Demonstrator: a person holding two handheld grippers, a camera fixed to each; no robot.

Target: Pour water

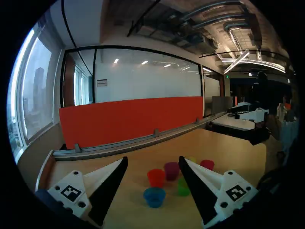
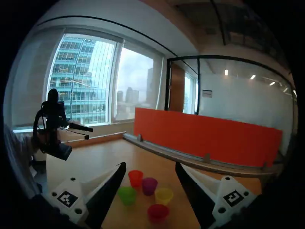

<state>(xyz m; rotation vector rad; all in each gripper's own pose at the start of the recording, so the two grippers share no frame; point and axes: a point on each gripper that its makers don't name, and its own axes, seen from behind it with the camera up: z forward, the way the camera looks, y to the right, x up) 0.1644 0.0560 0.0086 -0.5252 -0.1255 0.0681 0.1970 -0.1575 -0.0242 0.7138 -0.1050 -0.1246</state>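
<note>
Several small coloured cups stand grouped on the wooden desk (image 1: 228,152). In the left gripper view, an orange cup (image 1: 156,177), a purple cup (image 1: 171,170), a blue cup (image 1: 154,197) and a green cup (image 1: 183,187) lie ahead of my open left gripper (image 1: 152,158). A red cup (image 1: 207,164) and a yellow cup (image 1: 192,159) peek past its right finger. In the right gripper view, my open right gripper (image 2: 150,164) hovers over the orange cup (image 2: 135,178), purple cup (image 2: 149,186), green cup (image 2: 127,195), yellow cup (image 2: 164,195) and red cup (image 2: 158,213). Nothing is between either pair of fingers.
An orange partition (image 1: 129,118) with a metal rail (image 1: 126,144) runs along the desk's far side. Large windows (image 2: 84,80) lie beyond. The other hand-held gripper (image 2: 57,126) and a sleeve (image 2: 15,152) show at the left of the right gripper view. More desks (image 1: 244,118) stand at the far right.
</note>
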